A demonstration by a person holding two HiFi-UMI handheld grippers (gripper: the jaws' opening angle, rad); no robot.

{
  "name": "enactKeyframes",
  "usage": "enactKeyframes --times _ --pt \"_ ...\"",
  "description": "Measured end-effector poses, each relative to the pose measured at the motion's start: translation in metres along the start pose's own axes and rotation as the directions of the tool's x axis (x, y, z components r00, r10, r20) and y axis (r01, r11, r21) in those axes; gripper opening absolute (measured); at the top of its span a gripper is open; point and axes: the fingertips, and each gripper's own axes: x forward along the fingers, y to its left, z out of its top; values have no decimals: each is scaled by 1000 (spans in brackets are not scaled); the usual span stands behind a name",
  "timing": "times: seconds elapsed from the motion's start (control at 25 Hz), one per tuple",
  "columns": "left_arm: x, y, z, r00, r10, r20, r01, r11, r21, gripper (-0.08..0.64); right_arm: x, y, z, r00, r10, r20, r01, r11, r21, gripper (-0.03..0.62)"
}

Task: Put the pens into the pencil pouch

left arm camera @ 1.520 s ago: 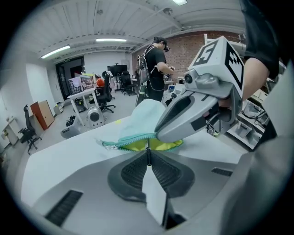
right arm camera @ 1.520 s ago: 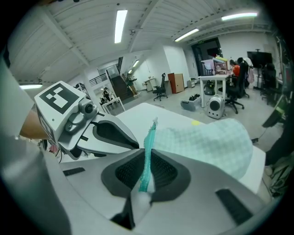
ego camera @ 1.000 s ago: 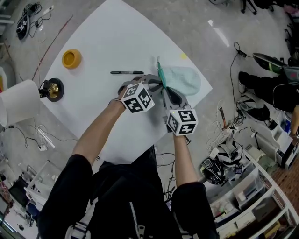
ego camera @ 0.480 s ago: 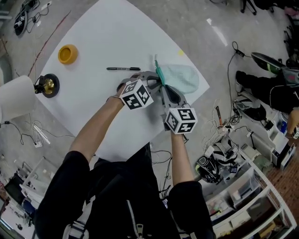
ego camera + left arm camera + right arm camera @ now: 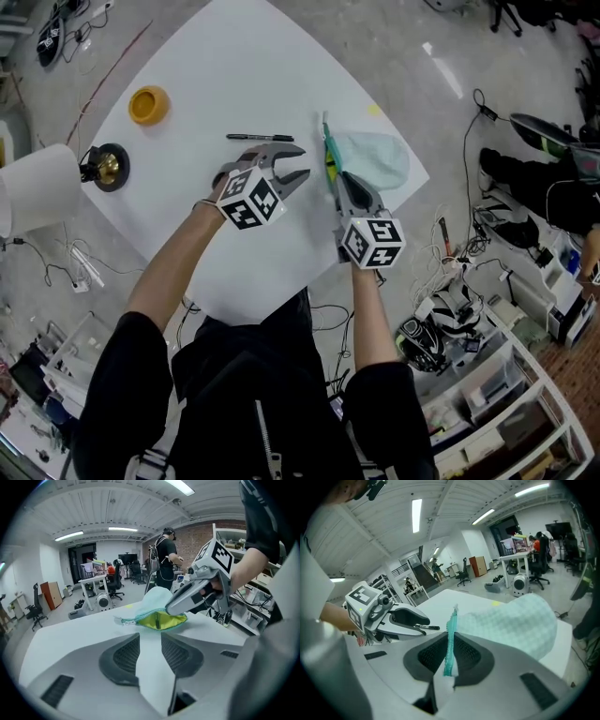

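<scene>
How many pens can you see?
1 for sure: a black pen lies on the white table, just beyond the left gripper. A dark shape inside the open pouch may be another pen.

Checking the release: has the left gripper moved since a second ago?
Yes. The left gripper has pulled left, away from the pencil pouch and its zipper edge. Its jaws have just been opening, with nothing between them.
</scene>
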Motion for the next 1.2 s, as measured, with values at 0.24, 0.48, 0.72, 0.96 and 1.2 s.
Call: enactKeyframes --times 0.24,0.48,0.72,0.96,1.2 --pt "-47 31 -27 995 92 -34 -92 996 8 140 1 0 -6 1000 -7 5 7 999 34 49" --pt "-70 57 -68 980 143 -136 -137 989 56 140 5 0 -7 1000 -8 1 7 999 35 49" --pt "-75 76 -95 961 160 -225 -146 986 76 138 3 -4 -9 1000 -3 -5 3 999 50 49" --pt "-74 94 -125 944 133 -302 -130 991 28 138 3 -2 -10 1000 -1 -13 2 999 47 49" --pt "-72 89 -130 942 108 -317 -99 994 43 105 1 -5 -13 1000 -4 -19 5 999 50 49"
